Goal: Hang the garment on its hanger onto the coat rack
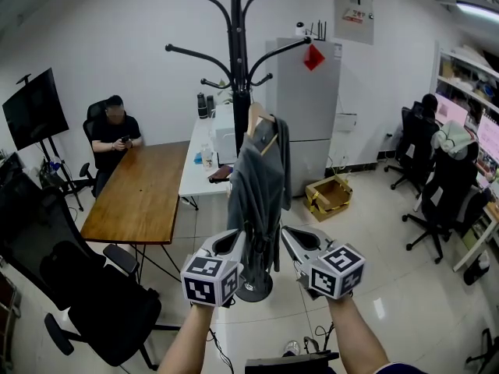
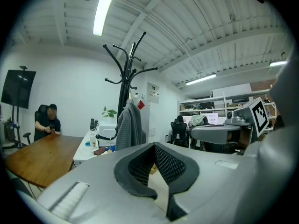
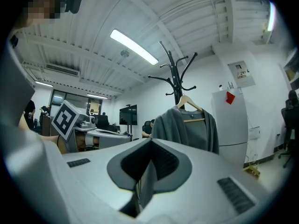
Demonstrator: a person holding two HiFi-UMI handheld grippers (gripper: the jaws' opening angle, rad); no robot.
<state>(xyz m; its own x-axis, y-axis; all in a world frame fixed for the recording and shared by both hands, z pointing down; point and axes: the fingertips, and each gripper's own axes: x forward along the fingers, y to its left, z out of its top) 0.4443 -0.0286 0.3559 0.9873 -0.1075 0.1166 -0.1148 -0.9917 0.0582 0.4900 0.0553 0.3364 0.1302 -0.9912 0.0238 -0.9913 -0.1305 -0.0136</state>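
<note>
My left tongs (image 1: 236,238) and my right tongs (image 1: 288,234) are both clenched with nothing between the jaws. I hold them side by side with a gap between them, pointing roughly level at the tall black metal coat rack (image 1: 236,61). The grey knitted garment (image 1: 261,185) hangs on its pale wooden hanger (image 1: 263,128), which is hooked over one of the rack's lower arms. The cloth drapes down along the pole, and both tong views show it apart from my tips. From my head, the hem falls in line with the gap between the tongs, and the rack's round black base (image 1: 256,288) sits on the floor just beyond them. The upper curved arms of the rack spread out bare above the hanger. To the right of the base the glossy pale tiled floor (image 1: 374,255) lies open as far as a torn cardboard box (image 1: 328,197) and the tall grey refrigerator (image 1: 310,115) behind the rack. A small red diamond tag (image 1: 313,57) shows at the refrigerator's top. The left side is tighter. A long brown wooden table (image 1: 144,189) and a narrow white table (image 1: 201,166) run back from just beside the rack, and a black mesh office chair (image 1: 93,302) stands near my left forearm. A seated person in black (image 1: 114,135) is at the far end of the brown table, with a dark screen on a stand (image 1: 31,107) beyond. More black office chairs (image 1: 448,189) crowd the desks along the right wall, well apart from me.
</note>
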